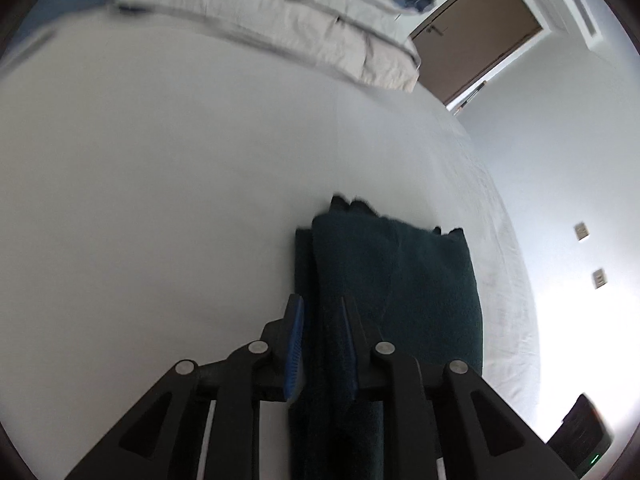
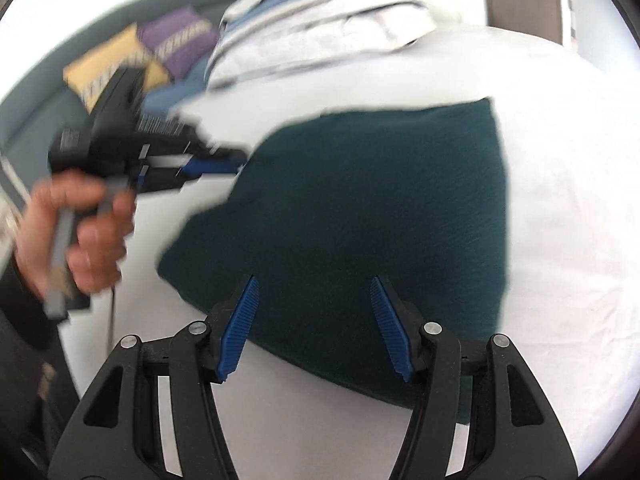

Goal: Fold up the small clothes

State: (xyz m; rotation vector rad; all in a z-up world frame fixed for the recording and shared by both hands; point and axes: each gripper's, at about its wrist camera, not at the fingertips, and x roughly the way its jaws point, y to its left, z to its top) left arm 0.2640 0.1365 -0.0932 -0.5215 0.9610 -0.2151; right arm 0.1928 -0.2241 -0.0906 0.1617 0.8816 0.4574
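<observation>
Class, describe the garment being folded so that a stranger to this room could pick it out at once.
Start at the wide white bed, with striped pillows stacked at its far end. Near the bed's edge lies a dark teal cloth, one border clamped in the left gripper. It is the only dark, fuzzy item on the pale sheet.

The folded cloth (image 2: 360,208) lies on the bed (image 2: 560,240); the right gripper (image 2: 314,320) hangs over its near edge, jaws wide apart; the left gripper (image 1: 320,340) is at the cloth's left edge, with a fold of cloth between its jaws; in the right wrist view the left gripper (image 2: 216,164) sits left of the cloth, held by a hand (image 2: 76,232); pillows (image 1: 280,24) are stacked at the far end of the bed; a door (image 1: 476,36) stands behind them, to the right.
</observation>
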